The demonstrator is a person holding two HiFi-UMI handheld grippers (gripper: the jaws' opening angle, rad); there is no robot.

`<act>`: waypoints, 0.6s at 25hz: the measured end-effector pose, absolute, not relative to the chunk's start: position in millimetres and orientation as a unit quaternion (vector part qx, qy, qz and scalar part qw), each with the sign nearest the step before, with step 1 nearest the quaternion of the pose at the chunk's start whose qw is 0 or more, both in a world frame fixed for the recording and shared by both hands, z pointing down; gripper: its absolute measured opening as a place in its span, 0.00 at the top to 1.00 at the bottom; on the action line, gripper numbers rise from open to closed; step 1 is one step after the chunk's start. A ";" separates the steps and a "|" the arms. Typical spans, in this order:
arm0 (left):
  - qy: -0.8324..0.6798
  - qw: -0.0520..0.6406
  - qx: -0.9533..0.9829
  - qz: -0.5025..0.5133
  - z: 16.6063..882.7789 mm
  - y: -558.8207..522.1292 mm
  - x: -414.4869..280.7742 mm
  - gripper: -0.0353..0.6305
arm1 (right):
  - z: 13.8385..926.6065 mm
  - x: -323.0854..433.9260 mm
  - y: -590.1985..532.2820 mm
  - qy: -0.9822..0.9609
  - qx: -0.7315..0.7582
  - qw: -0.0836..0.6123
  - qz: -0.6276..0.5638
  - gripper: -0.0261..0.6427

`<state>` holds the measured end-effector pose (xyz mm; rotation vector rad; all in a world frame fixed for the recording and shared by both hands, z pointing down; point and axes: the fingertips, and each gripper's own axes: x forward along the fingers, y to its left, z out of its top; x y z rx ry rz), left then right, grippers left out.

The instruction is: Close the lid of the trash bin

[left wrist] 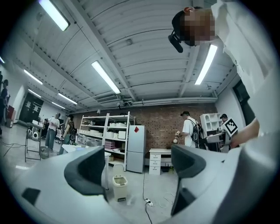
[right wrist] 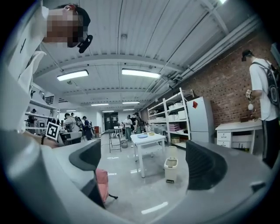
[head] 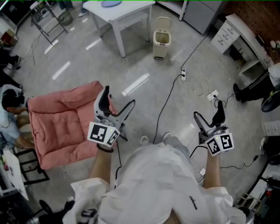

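Note:
A cream pedal trash bin stands on the grey floor far ahead of me, beside a white table, with its lid tipped up and back. It shows small in the left gripper view and in the right gripper view. My left gripper is held level at waist height, open, with nothing between its jaws. My right gripper is held the same way on the other side, open and empty. Both are far from the bin.
A white table stands just left of the bin. A pink padded chair is close on my left. Black and white cables and a power strip lie on the floor between me and the bin. People and desks ring the room.

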<state>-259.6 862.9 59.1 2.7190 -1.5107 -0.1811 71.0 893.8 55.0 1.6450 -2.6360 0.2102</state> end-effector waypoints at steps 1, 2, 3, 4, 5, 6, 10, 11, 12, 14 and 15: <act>-0.484 0.013 0.873 -0.057 57.8 861.3 -259.8 0.27 | 55.3 70.5 892.8 -0.846 0.528 0.013 0.070 0.08; -0.483 0.011 0.874 -0.056 57.5 860.3 -260.5 0.27 | 55.8 69.4 892.0 -0.846 0.529 0.012 0.071 0.08; -0.482 0.010 0.875 -0.054 58.2 860.0 -262.1 0.27 | 56.6 67.1 891.5 -0.845 0.529 0.011 0.072 0.08; -0.480 0.010 0.875 -0.053 59.5 860.1 -264.3 0.27 | 57.7 63.8 891.3 -0.846 0.529 0.010 0.071 0.08; -0.479 0.010 0.876 -0.052 61.1 860.1 -266.0 0.27 | 59.1 60.5 891.0 -0.846 0.528 0.009 0.071 0.08; -0.479 0.012 0.877 -0.051 62.8 859.5 -266.4 0.27 | 60.5 58.1 890.2 -0.848 0.526 0.009 0.071 0.08; -0.475 0.020 0.879 -0.043 71.0 849.5 -260.1 0.27 | 69.1 57.9 880.3 -0.849 0.522 0.002 0.082 0.08; -0.474 0.021 0.879 -0.041 73.6 846.1 -256.9 0.27 | 72.3 59.2 877.0 -0.850 0.520 0.000 0.085 0.08; -0.472 0.022 0.880 -0.039 75.8 842.4 -253.1 0.27 | 74.9 61.1 873.1 -0.851 0.519 -0.001 0.087 0.08; -0.470 0.024 0.881 -0.037 78.4 833.2 -245.5 0.27 | 76.8 66.1 863.0 -0.851 0.518 -0.006 0.088 0.08; -0.470 0.026 0.881 -0.037 78.5 827.4 -242.6 0.27 | 76.4 68.5 856.3 -0.851 0.518 -0.010 0.088 0.08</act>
